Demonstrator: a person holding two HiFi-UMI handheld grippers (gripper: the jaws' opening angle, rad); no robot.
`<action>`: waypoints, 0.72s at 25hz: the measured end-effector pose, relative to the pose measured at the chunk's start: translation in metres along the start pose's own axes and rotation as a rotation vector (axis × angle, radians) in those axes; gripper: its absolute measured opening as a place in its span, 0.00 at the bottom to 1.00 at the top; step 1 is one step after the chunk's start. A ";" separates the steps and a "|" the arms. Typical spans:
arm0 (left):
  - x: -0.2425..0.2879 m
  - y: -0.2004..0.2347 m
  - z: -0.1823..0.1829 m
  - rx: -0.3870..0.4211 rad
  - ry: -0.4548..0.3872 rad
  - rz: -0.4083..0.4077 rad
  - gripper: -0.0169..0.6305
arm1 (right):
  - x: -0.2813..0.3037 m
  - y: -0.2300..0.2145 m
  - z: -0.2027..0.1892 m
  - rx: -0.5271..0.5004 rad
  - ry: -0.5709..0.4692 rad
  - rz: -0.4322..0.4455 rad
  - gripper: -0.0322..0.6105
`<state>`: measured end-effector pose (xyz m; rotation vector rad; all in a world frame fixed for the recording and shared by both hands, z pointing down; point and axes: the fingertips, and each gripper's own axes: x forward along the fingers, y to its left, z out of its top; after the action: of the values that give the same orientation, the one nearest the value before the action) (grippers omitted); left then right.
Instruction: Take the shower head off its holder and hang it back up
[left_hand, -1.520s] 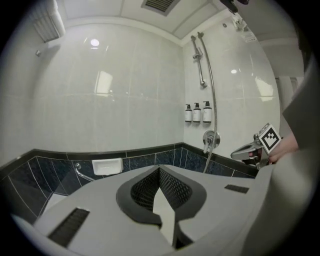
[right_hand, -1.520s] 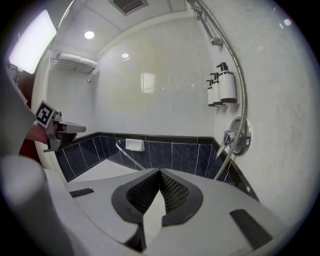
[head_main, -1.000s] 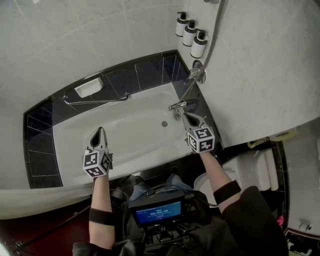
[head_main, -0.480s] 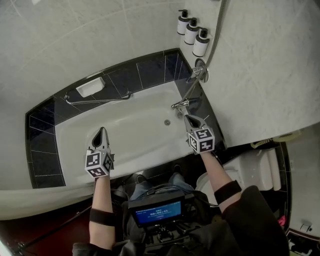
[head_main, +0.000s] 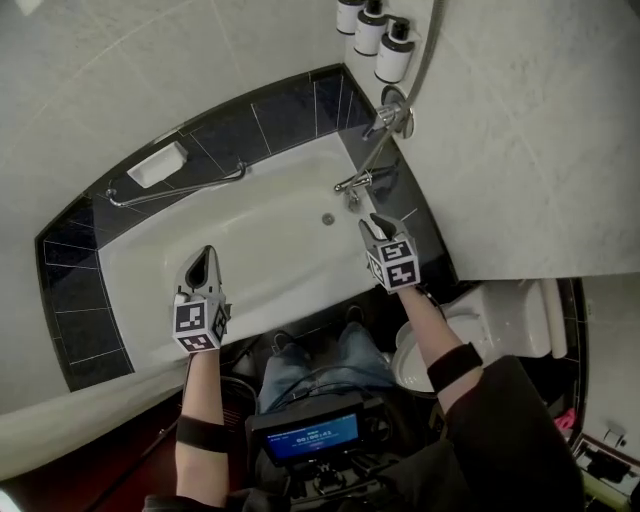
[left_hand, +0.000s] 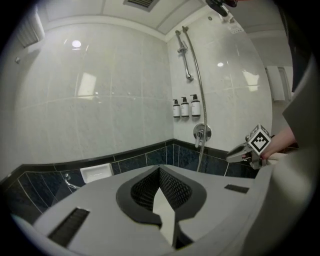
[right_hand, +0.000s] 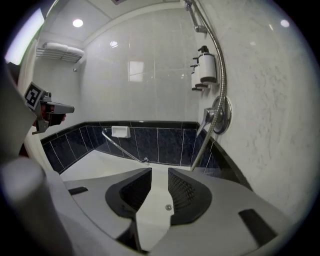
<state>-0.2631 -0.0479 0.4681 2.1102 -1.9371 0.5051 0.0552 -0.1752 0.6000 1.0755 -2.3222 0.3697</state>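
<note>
A chrome shower hose (head_main: 425, 60) runs up the right wall from the round valve (head_main: 392, 115). In the left gripper view the hose (left_hand: 199, 100) climbs to the slim chrome shower fitting on its wall holder (left_hand: 184, 52), high above both grippers. My right gripper (head_main: 375, 220) hangs over the tub's right end near the tub spout (head_main: 355, 183). Its jaws (right_hand: 159, 172) have just been opening and stand partly apart with nothing between them. My left gripper (head_main: 205, 252) hovers over the tub's near rim, shut and empty (left_hand: 160, 172).
A white bathtub (head_main: 150, 300) is set in dark tile. A grab bar (head_main: 180, 190) and soap dish (head_main: 157, 165) are on the far wall. Three dispenser bottles (head_main: 375, 30) hang above the valve. A toilet (head_main: 500, 325) stands to the right.
Both grippers have sunk a little over the tub, the right one more. The right gripper's jaws have parted. The head view has swung, so the tub sits more slanted.
</note>
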 end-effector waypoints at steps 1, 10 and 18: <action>0.008 -0.003 -0.006 0.012 0.010 -0.007 0.03 | 0.009 -0.002 -0.011 0.002 0.022 0.005 0.26; 0.100 -0.049 -0.099 0.025 0.111 -0.110 0.03 | 0.105 -0.025 -0.116 0.010 0.182 0.007 0.43; 0.185 -0.082 -0.168 0.021 0.119 -0.157 0.03 | 0.204 -0.054 -0.198 -0.017 0.212 -0.006 0.53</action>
<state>-0.1857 -0.1426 0.7010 2.1695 -1.6939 0.6065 0.0606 -0.2453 0.8809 0.9844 -2.1306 0.4390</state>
